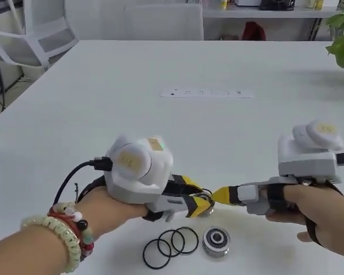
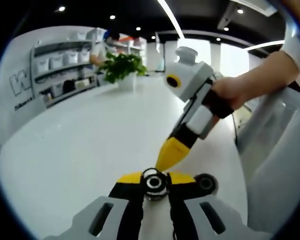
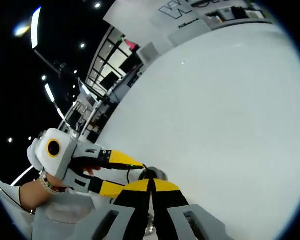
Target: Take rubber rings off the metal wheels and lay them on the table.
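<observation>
L gripper: yellow-tipped black fingers closed on a small silver metal wheel w/ dark hub. Wheel sits right betw. the tips, one fingertip each side, held off the white table.

R gripper: jaws pressed together to a single yellow point. The point touches the held wheel's rim on the side away from the L fingers. Can't tell if it pinches anything there; no ring made out on that wheel.

R gripper view: own tips meet just below the wheel. L gripper comes in from the left, its two yellow fingers either side of the wheel.

On table, just below the L fingertips in head view: three thin black rubber rings lying flat, overlapping in a short chain. Beside them, under the R tip, a second metal wheel, flat on its side, apart from both grippers. Same wheel shows just beyond the L tips.

Well beyond the fingers: white power strip; no print legible. Green potted plant at the far table edge.

Writing: big grey "W" on wall, rest cut off; "WO…" in R gripper view. Small tan sticker on L gripper body, unreadable.

Bead bracelets on the L wrist.
</observation>
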Demonstrator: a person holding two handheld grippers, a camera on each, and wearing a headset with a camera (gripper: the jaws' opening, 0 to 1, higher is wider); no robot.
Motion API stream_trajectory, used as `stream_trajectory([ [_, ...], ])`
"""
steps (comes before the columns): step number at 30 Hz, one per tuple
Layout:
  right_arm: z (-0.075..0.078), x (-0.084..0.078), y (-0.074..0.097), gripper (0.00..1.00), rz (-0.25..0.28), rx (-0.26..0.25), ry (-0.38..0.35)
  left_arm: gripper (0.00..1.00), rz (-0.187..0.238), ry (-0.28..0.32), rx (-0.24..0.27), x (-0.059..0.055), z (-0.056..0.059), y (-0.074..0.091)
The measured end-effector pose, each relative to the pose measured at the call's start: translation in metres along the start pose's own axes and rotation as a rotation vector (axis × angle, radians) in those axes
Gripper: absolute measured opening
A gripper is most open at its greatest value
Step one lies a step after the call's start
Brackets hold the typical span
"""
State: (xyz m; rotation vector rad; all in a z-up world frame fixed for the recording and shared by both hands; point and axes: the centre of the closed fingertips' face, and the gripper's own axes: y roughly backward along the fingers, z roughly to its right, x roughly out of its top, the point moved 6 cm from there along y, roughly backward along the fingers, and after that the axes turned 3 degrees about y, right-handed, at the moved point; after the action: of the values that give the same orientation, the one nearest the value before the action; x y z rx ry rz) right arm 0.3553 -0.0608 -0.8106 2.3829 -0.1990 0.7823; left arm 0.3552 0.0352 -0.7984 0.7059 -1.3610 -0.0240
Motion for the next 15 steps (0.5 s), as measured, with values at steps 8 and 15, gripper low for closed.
stream_trajectory([
  [8,-0.003,0.000,0.000,0.00,0.003,0.007,0.003,0.27,0.085,-0.018,0.009,0.025,-0.001,0.014],
  [15,-0.004,0.002,0.000,0.00,0.011,0.016,0.003,0.34,0.146,-0.035,0.024,0.047,-0.004,0.028],
])
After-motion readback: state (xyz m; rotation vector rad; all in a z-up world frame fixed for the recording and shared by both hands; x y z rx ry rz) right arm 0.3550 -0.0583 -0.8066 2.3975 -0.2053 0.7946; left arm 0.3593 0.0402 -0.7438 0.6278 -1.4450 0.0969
